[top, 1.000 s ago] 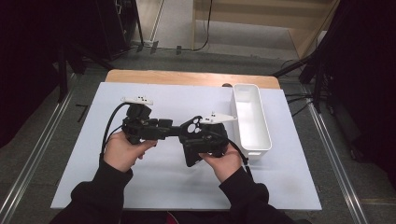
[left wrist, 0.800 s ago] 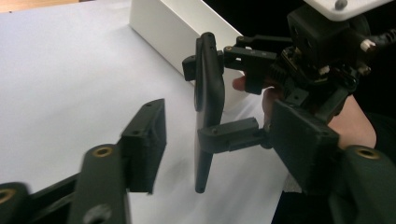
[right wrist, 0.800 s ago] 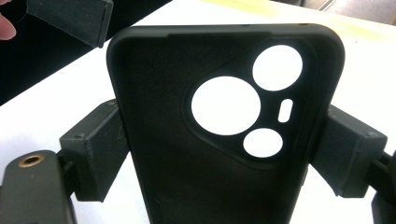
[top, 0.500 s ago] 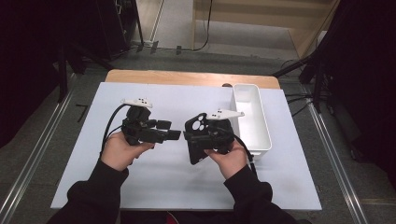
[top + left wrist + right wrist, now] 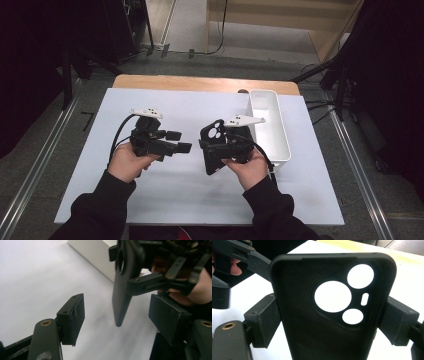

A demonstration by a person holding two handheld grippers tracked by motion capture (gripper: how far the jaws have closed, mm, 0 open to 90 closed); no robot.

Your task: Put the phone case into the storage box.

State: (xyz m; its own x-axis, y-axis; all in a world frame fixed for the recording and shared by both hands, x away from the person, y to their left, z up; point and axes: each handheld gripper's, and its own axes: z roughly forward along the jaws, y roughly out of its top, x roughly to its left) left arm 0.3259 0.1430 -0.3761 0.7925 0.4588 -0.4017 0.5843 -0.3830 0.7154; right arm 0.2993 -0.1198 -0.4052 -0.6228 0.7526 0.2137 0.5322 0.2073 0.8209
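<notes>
The phone case [image 5: 329, 315], held up in the middle of the right gripper view, is matt black all over, plain, with white showing through its round camera cut-outs. Both grippers, the left gripper [image 5: 182, 141] and the right gripper [image 5: 212, 150], are black too, each topped by a pale grey plate, with small brass-coloured rivets at the joints. The bin [image 5: 280, 140], right of centre in the high view, is plain white. The table mat [image 5: 190, 195] is white with a faint bluish cast, and a strip of light wood [image 5: 200, 84] runs along its upper edge. The sleeves [image 5: 100, 210] at the bottom are black.
</notes>
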